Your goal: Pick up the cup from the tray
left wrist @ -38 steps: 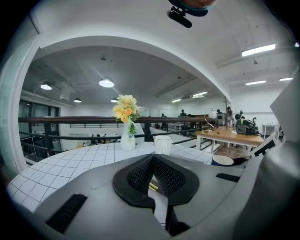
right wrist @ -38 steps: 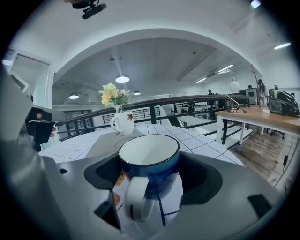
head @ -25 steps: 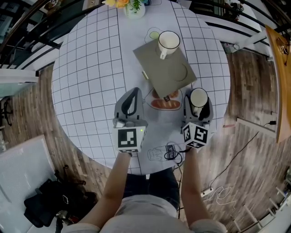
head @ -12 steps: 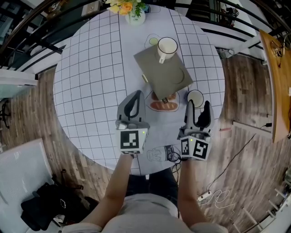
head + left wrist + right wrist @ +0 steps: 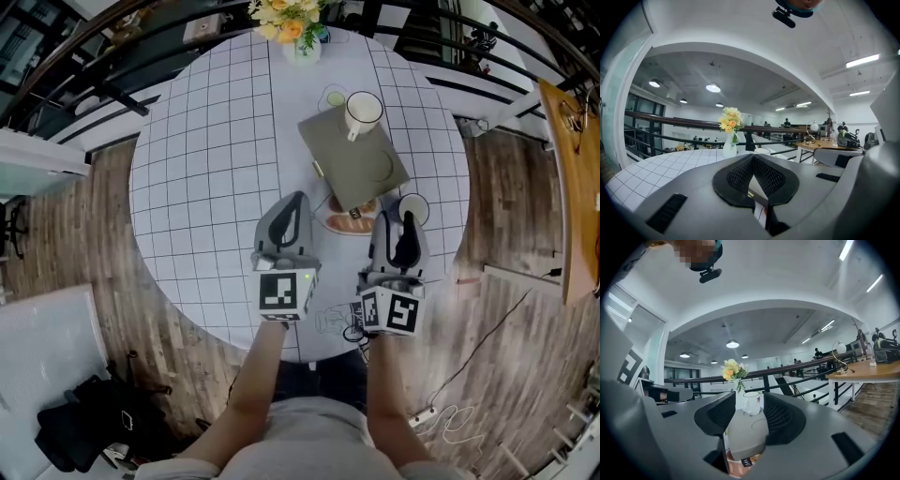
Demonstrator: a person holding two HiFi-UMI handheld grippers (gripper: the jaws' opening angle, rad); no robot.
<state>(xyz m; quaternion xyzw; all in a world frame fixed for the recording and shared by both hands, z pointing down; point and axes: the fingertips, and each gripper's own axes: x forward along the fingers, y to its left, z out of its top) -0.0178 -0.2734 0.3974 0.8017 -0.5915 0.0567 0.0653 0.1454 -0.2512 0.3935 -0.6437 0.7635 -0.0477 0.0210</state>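
Note:
A white cup (image 5: pixel 364 111) (image 5: pixel 752 403) stands on the far corner of the grey tray (image 5: pixel 356 161) (image 5: pixel 746 430). A second white cup (image 5: pixel 412 205) stands on the table cloth right of the tray, just beyond my right gripper (image 5: pixel 397 223). My right gripper (image 5: pixel 745 416) is open; its jaws have just been closing with nothing between them, and the tray and its cup show through the gap. My left gripper (image 5: pixel 293 201) (image 5: pixel 753 160) hangs shut and empty over the table, left of the tray.
The round table has a white checked cloth (image 5: pixel 206 150). A vase of yellow flowers (image 5: pixel 300 28) (image 5: pixel 730 136) (image 5: pixel 733 372) stands at the far edge. A snack packet (image 5: pixel 349 223) (image 5: pixel 740 464) lies at the tray's near end. Railings and wood floor surround the table.
My right gripper has drawn back toward me and upward off the white cup, which stays on the cloth beside the tray; its jaws have narrowed. The left gripper rose slightly, still shut.

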